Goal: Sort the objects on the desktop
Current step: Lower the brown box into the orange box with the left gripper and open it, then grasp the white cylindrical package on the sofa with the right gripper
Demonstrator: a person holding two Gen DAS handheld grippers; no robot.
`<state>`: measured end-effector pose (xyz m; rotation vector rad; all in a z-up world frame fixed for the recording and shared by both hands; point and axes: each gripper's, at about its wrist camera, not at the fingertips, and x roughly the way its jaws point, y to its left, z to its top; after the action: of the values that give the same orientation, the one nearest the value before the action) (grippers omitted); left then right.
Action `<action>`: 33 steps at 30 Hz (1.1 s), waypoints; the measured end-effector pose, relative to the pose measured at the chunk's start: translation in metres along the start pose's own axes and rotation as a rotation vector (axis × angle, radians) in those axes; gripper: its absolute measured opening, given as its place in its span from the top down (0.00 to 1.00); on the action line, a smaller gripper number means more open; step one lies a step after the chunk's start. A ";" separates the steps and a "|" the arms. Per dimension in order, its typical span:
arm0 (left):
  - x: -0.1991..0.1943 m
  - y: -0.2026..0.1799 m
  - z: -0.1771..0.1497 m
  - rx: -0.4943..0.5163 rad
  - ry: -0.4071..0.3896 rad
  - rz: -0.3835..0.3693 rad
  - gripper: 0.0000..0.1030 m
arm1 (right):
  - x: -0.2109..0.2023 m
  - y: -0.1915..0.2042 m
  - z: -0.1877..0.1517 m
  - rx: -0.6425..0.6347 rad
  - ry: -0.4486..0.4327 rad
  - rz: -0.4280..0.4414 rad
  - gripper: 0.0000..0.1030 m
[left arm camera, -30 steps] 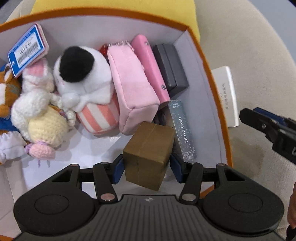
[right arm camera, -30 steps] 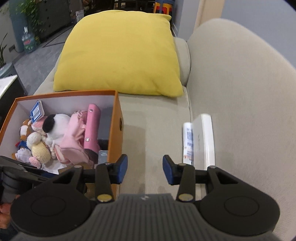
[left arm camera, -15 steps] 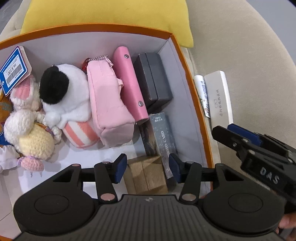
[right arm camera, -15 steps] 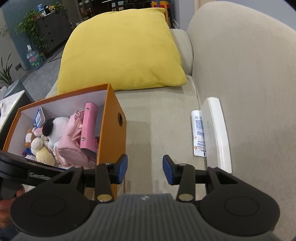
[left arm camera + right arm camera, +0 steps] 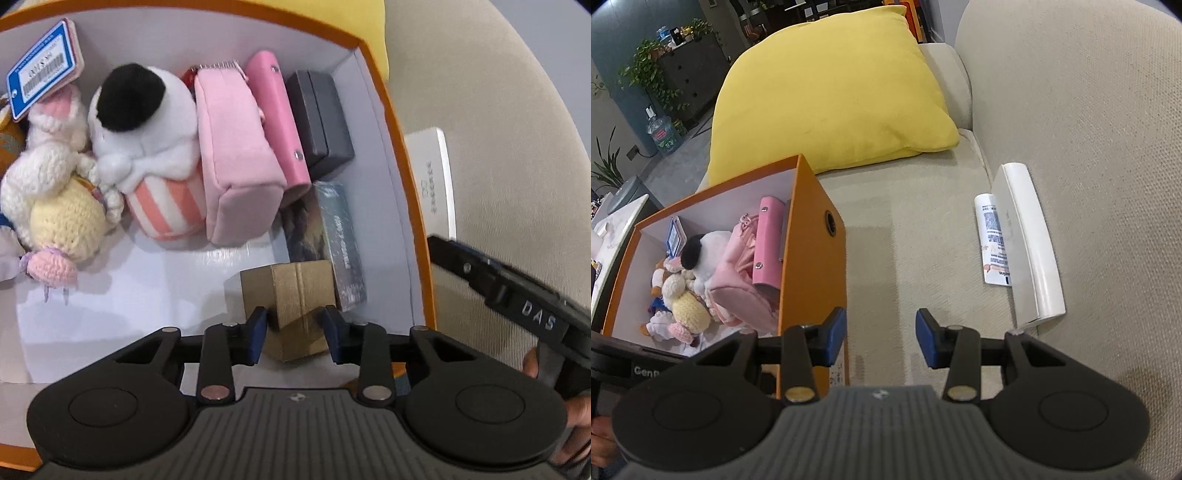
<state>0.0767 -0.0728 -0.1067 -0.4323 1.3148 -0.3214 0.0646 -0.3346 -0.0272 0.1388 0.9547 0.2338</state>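
Observation:
An orange box (image 5: 400, 155) with a white inside stands on a beige sofa and holds plush toys, pink pouches, a grey case and card packs. A gold-brown box (image 5: 291, 295) lies on its floor near the right wall. My left gripper (image 5: 295, 332) is open just above it, blue pads on either side, not touching. My right gripper (image 5: 881, 341) is open and empty over the sofa seat beside the orange box (image 5: 816, 251). A white case (image 5: 1030, 240) and a white tube (image 5: 993, 240) lie on the seat to its right.
A yellow cushion (image 5: 827, 88) leans against the sofa back behind the box. The sofa backrest (image 5: 1089, 129) rises on the right. The right gripper's black body (image 5: 517, 306) shows at the right of the left wrist view. The white case also shows there (image 5: 432, 177).
My left gripper let go of the gold-brown box, which now lies on the orange box's floor. The right gripper swung right, bringing the white case and tube fully into view.

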 end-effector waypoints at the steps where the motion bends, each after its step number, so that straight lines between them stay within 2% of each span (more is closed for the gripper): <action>1: -0.001 0.001 0.000 -0.008 -0.018 0.002 0.64 | 0.000 0.000 0.000 -0.001 -0.001 0.000 0.57; 4: -0.003 0.005 0.005 -0.031 -0.068 -0.003 0.65 | 0.000 0.002 -0.001 -0.009 -0.002 0.001 0.57; 8: -0.001 0.010 0.015 -0.070 -0.075 -0.015 0.65 | 0.003 0.004 -0.001 -0.015 0.002 0.005 0.57; 14: 0.003 -0.005 0.029 -0.054 -0.095 0.010 0.65 | 0.008 0.008 -0.006 -0.024 0.035 0.043 0.58; 20: 0.004 -0.013 0.028 -0.039 -0.101 0.035 0.64 | 0.004 0.008 -0.007 -0.036 0.031 0.031 0.58; 28: -0.013 -0.029 0.030 0.028 -0.128 0.086 0.64 | -0.014 -0.035 0.001 -0.045 0.016 -0.116 0.58; 31: -0.026 -0.041 0.034 0.090 -0.153 0.099 0.64 | -0.015 -0.052 0.011 -0.068 0.036 -0.173 0.58; 33: -0.028 -0.063 0.040 0.140 -0.165 0.087 0.64 | -0.014 -0.057 0.022 -0.112 0.051 -0.205 0.58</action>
<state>0.1101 -0.1106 -0.0448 -0.2762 1.1387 -0.2964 0.0827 -0.3936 -0.0161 -0.0686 0.9966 0.1018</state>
